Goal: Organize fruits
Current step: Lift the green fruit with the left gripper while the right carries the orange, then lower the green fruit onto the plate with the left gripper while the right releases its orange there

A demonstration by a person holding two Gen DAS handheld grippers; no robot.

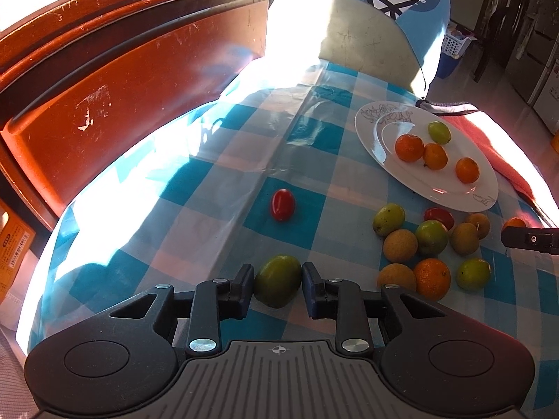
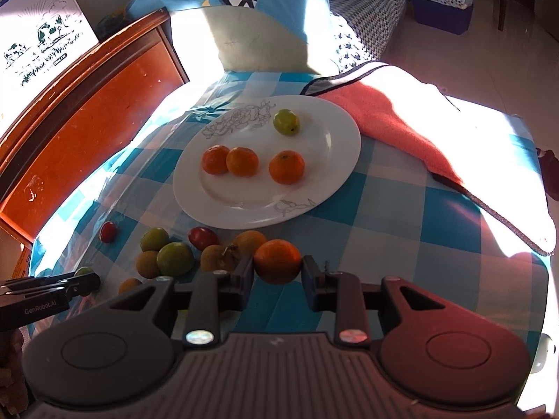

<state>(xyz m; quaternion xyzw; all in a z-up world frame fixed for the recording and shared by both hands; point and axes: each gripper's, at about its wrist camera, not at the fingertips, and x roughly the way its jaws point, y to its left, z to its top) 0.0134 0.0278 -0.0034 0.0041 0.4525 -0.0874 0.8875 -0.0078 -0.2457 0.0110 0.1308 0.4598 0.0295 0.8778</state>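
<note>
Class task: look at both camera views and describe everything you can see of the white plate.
The white plate is round, glossy and looks ceramic, with a shallow well and a wide rim. Grey line drawings of flowers mark its far rim, and a smaller sketch sits on the near rim. It lies flat on the blue checked tablecloth, its far right edge beside a pink towel. It holds three small oranges and one green fruit. Loose fruit lies on the cloth near its front edge. Neither hand-held gripper touches it.
</note>
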